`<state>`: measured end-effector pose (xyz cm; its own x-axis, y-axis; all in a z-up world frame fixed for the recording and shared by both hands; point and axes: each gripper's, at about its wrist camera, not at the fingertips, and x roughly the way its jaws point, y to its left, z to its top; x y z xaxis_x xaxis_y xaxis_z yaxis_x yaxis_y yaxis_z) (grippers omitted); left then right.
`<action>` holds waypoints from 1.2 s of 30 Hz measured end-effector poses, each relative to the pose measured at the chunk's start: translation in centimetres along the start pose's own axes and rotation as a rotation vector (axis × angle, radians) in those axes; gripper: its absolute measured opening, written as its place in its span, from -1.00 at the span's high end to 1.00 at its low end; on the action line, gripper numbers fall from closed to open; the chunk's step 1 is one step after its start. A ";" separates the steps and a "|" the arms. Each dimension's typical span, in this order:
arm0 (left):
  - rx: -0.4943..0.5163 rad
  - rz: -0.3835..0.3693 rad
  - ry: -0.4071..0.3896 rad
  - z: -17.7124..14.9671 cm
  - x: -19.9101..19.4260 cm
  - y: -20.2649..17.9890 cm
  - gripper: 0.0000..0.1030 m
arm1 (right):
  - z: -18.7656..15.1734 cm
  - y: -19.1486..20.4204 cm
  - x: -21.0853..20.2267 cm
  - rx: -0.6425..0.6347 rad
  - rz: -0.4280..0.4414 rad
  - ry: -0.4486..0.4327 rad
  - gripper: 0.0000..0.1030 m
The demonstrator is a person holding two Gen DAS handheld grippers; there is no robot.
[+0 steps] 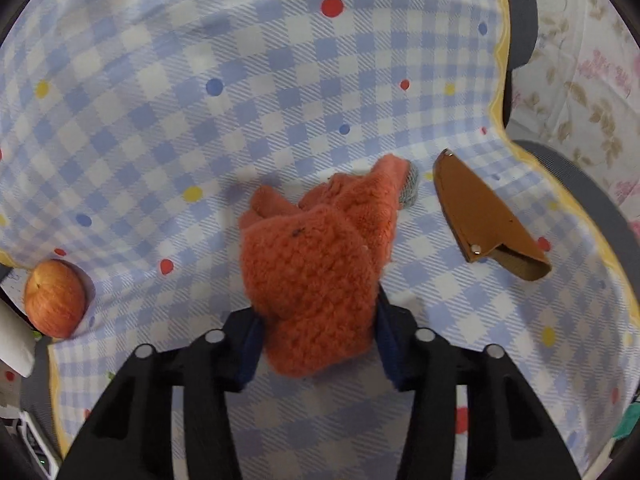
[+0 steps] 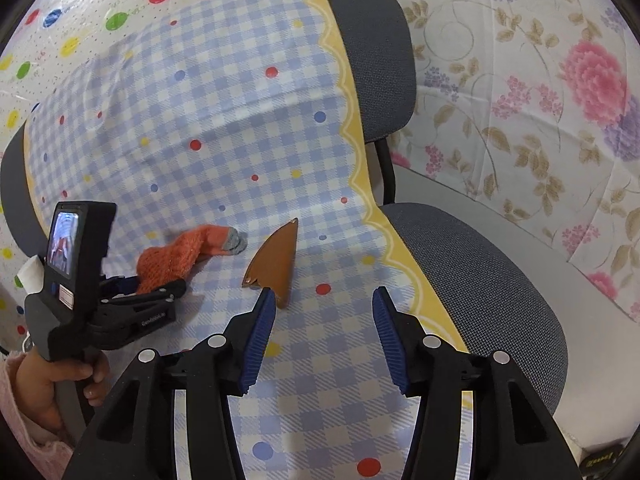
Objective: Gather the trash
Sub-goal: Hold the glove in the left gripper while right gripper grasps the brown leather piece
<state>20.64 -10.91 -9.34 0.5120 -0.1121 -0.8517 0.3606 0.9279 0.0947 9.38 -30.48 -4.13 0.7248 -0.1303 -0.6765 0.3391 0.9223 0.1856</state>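
Orange and fuzzy, the knitted glove (image 1: 316,272) fills the space between the left gripper (image 1: 318,334) pads, and those pads press into its cuff from both sides: the left claw is closed on the glove. Its fingers trail forward across the checked cloth (image 1: 160,120), one ending in a grey tip near the brown leather sheath (image 1: 484,216), which lies just beside it, apart from it. At the left edge of that view an apple (image 1: 54,300) sits on the cloth.

From the right wrist camera the right gripper (image 2: 324,334) stands open and empty, low over the cloth, with the sheath's wide end just ahead of its left pad. The cloth is draped over a grey chair (image 2: 480,264), whose seat and back show at the cloth's yellow scalloped border.

The risks lie in the softness of things. The glove is gripped only at its cuff, so it may slide out on lifting if the bite is shallow. The pads may also have pinched the cloth beneath, dragging the sheath and apple along. The sheath lies flat, so the right pads could skate over it or nudge it toward the border.
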 end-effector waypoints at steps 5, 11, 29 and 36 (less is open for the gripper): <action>-0.045 -0.118 -0.109 -2.1 -4.1 2.4 0.54 | -0.4 0.9 0.2 -0.025 0.026 0.016 -0.01; -0.111 -0.173 -0.205 -4.0 -8.8 5.3 0.55 | -0.1 2.6 1.8 -0.034 0.056 0.034 0.28; -0.160 -0.166 -0.200 -4.8 -8.0 7.6 0.54 | 2.5 3.4 13.7 0.091 0.050 0.227 0.16; -0.148 -0.158 -0.207 -5.4 -8.8 7.6 0.54 | 2.6 4.6 11.7 0.051 0.063 0.159 0.44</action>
<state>14.65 -0.98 -3.92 0.6122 -0.3156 -0.7250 0.3391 0.9331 -0.1199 20.99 -28.74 -9.39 0.6430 -0.0102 -0.7658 0.3291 0.9065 0.2644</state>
